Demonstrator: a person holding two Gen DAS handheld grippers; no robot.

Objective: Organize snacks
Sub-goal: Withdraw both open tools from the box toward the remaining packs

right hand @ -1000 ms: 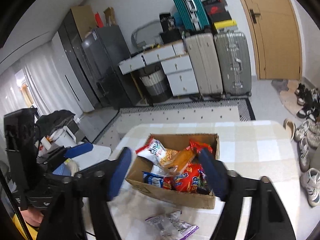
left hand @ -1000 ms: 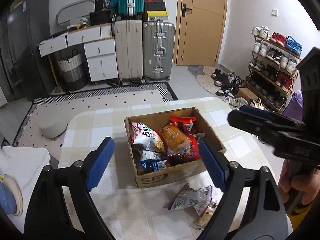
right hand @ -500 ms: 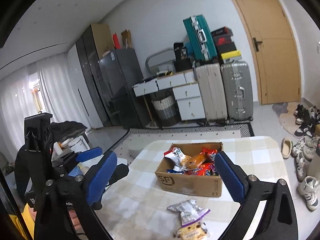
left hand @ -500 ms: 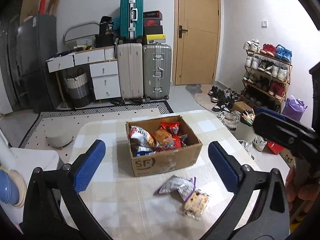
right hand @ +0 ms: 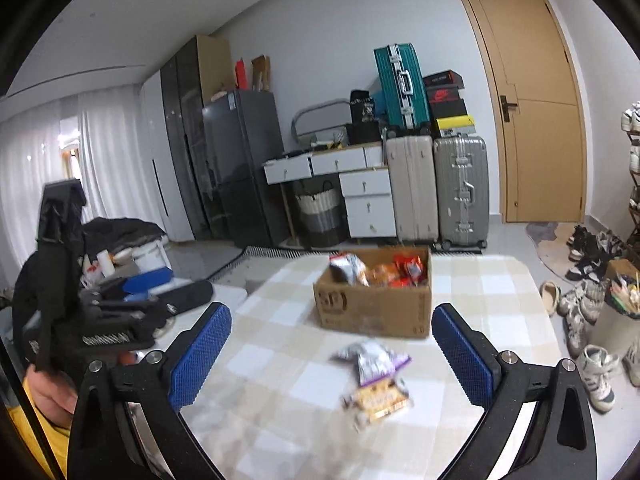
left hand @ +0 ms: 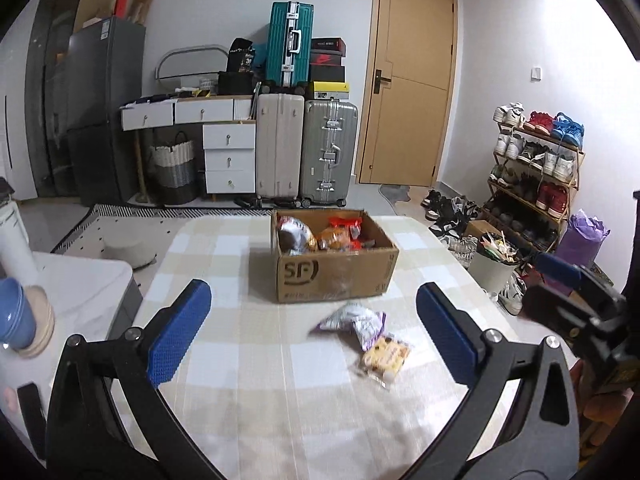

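Snack packets [left hand: 362, 334], crinkled, purple and yellow

Both grippers are hanging back on the near side of the cardboard box [left hand: 336, 268], well short of it and pointing toward it, tilted a little downward. The left gripper [left hand: 312, 332] has its blue pads spread wide with nothing between them. Same deal with the right gripper [right hand: 326, 354] (jaws gaping, nothing pinched). From the right camera you can see the left one off to the left of the box, with a hand [right hand: 50, 394] wrapped around its handle, yellow sleeve under it.
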